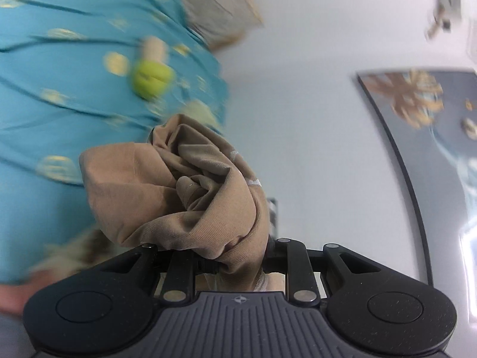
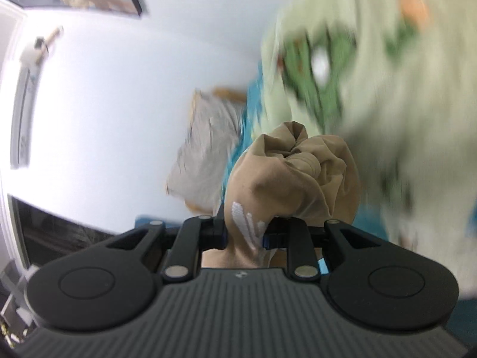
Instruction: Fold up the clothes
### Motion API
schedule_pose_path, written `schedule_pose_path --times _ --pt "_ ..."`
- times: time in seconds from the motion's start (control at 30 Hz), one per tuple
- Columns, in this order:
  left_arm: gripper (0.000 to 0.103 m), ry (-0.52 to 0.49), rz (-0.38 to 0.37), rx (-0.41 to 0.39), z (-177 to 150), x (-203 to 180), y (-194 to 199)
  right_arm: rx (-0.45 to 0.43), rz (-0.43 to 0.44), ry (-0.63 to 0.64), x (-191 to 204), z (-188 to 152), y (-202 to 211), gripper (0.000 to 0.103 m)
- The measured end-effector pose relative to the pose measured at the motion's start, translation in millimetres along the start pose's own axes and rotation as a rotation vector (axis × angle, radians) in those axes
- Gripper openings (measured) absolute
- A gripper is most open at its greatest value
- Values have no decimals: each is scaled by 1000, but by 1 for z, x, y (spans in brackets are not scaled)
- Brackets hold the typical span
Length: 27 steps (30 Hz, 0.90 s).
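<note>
Tan garment [image 1: 184, 197] bunched between both tools' closed jaws.

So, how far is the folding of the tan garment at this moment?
Done: both grips are taken. The left hand-held gripper and the right hand-held gripper are each shut on a bunch of the tan garment. In hand: the cloth is held up in front of the white wall, and the blur suggests movement. Left: no flat fold is visible; the garment is only crumpled, so all folding remains.
</note>
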<state>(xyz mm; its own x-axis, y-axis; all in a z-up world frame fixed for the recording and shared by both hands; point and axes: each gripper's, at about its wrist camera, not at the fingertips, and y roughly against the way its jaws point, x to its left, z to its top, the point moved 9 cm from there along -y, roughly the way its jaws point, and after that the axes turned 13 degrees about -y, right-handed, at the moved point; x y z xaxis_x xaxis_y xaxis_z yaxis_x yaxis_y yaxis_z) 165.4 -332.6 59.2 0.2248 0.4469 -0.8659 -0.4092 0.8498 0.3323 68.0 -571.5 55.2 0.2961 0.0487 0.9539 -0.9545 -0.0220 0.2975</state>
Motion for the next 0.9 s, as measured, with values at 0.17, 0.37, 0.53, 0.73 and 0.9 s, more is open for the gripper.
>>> schedule_pose_path --times 0.17,0.37,0.53,0.73,0.9 --pt "24 -63 -110 66 -4 -86 -104 -153 36 100 50 100 9 24" --pt "25 -203 -210 101 9 -155 -229 -290 71 220 86 185 16 24" --pt "26 -319 -193 148 -20 -133 -271 -350 38 284 55 206 12 24" --pt "27 -448 -128 254 -71 -67 -271 -328 -57 237 -34 178 9 24" --pt "39 -550 -73 280 -102 -26 -269 -344 -136 215 -87 146 15 24"
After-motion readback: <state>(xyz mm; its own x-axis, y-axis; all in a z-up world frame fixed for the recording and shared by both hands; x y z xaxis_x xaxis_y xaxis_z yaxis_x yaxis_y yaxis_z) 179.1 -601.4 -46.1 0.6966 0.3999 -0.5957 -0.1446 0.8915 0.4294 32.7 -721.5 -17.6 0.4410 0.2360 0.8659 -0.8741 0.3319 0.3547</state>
